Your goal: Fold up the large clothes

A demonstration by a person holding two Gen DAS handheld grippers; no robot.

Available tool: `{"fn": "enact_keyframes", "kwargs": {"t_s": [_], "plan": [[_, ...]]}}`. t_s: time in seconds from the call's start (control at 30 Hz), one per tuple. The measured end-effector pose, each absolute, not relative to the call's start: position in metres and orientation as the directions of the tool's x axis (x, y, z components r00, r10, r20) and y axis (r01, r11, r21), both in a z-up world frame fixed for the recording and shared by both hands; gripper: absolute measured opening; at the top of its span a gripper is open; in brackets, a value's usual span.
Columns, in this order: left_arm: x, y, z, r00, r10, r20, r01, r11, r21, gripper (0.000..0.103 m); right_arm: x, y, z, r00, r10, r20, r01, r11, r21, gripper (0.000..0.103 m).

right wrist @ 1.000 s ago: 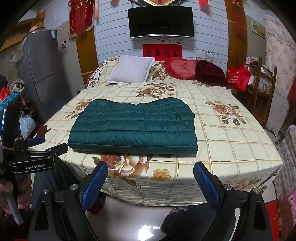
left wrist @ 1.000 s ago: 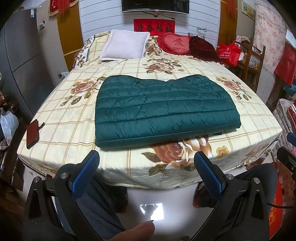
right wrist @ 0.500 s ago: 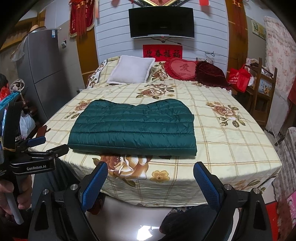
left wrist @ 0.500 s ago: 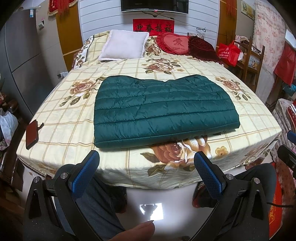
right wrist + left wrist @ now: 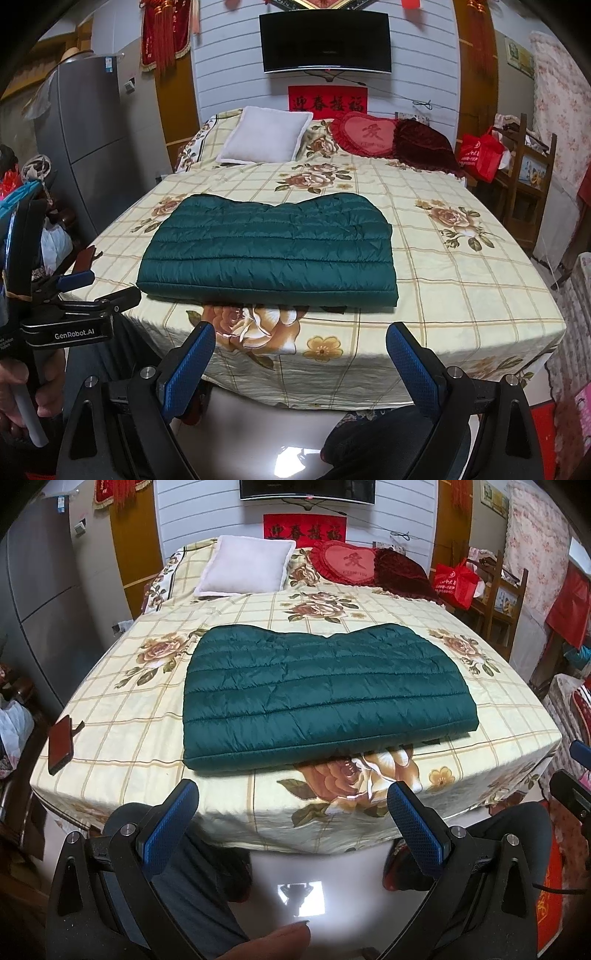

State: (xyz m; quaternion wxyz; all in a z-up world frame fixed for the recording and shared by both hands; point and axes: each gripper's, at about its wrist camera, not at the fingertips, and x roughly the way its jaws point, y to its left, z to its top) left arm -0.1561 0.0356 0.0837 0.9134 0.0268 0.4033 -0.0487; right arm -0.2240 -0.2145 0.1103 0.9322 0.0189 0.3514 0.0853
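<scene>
A dark green quilted down jacket (image 5: 321, 698) lies folded into a flat rectangle near the foot of the bed (image 5: 110, 738); it also shows in the right wrist view (image 5: 269, 254). My left gripper (image 5: 293, 823) is open and empty, held off the bed's foot edge above the floor. My right gripper (image 5: 301, 363) is open and empty too, also short of the bed edge. The left gripper's body shows at the left of the right wrist view (image 5: 70, 317).
A white pillow (image 5: 245, 566), a red heart cushion (image 5: 349, 563) and a dark red cushion (image 5: 402, 574) lie at the head. A red phone (image 5: 61, 744) lies at the bed's left edge. A fridge (image 5: 92, 147) stands left, a wooden chair with a red bag (image 5: 480, 155) right.
Both views have tilted slightly, so the bed and jacket sit a little lower in the frames. The jacket has not moved and both grippers stay open.
</scene>
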Motion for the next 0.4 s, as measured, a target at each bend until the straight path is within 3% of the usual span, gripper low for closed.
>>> {"fn": "enact_keyframes", "kwargs": {"t_s": [0.4], "plan": [[-0.1594,0.0327,0.0794,0.678,-0.063,-0.732,0.118,0.993,0.024,0.102,-0.2227,-0.2114,0.1032,0.731,0.175,-0.660,-0.146,0.984,0.099,0.092]]}}
